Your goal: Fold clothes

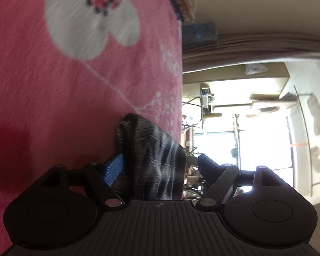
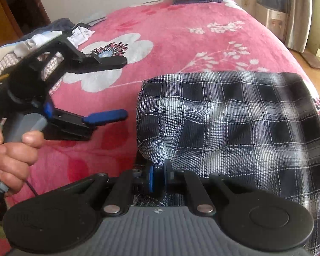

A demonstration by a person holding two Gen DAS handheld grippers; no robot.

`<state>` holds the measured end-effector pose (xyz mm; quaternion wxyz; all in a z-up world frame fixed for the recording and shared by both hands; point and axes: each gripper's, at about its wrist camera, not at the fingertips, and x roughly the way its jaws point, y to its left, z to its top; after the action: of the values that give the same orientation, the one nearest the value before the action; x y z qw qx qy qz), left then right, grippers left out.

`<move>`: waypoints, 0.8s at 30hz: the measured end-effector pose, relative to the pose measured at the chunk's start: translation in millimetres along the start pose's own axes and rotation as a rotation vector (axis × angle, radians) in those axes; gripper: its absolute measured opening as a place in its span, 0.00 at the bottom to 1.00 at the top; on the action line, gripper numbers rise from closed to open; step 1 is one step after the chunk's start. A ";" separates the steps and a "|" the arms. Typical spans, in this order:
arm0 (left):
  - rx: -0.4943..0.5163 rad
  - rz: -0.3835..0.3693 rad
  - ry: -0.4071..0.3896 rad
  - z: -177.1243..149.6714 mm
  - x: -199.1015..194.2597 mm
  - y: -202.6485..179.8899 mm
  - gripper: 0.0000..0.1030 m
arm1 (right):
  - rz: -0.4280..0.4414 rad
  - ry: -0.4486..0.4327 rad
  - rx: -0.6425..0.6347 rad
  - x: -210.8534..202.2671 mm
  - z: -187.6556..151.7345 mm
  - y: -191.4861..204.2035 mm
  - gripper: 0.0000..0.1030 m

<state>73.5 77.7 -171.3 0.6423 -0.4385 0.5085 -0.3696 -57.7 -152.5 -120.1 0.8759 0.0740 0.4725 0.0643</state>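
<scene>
Woven plaid garment [image 2: 234, 123], fuzzy pink floral blanket [image 2: 170, 36]

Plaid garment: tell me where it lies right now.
In the right wrist view the plaid garment lies folded on the pink floral blanket, toward the bed's right edge; the right gripper pinches its near left corner, and the open left gripper hangs to its left.

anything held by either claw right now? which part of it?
Right claw is shut on the plaid garment, pinching its near lower-left corner. Left claw stands open beside the garment, holding nothing.
</scene>
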 end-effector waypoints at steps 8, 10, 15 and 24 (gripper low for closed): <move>0.142 0.031 0.022 -1.2 11.8 -26.0 0.72 | -0.020 -0.005 -0.078 -6.4 -3.4 14.9 0.41; 0.181 0.055 0.038 -1.5 15.4 -26.9 0.71 | -0.031 -0.001 -0.095 -9.0 -6.4 17.4 0.42; 0.217 0.137 0.089 -0.6 37.2 -30.4 0.65 | -0.047 0.009 -0.120 -13.9 -13.8 20.0 0.42; 0.267 0.274 0.166 -3.4 59.8 -36.1 0.58 | -0.084 -0.022 -0.176 -19.8 -22.0 30.4 0.39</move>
<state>81.7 9.7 -157.4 0.6947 -0.2442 0.5611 -0.3780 -88.3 -124.8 -110.1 0.8861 -0.0222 0.4578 0.0680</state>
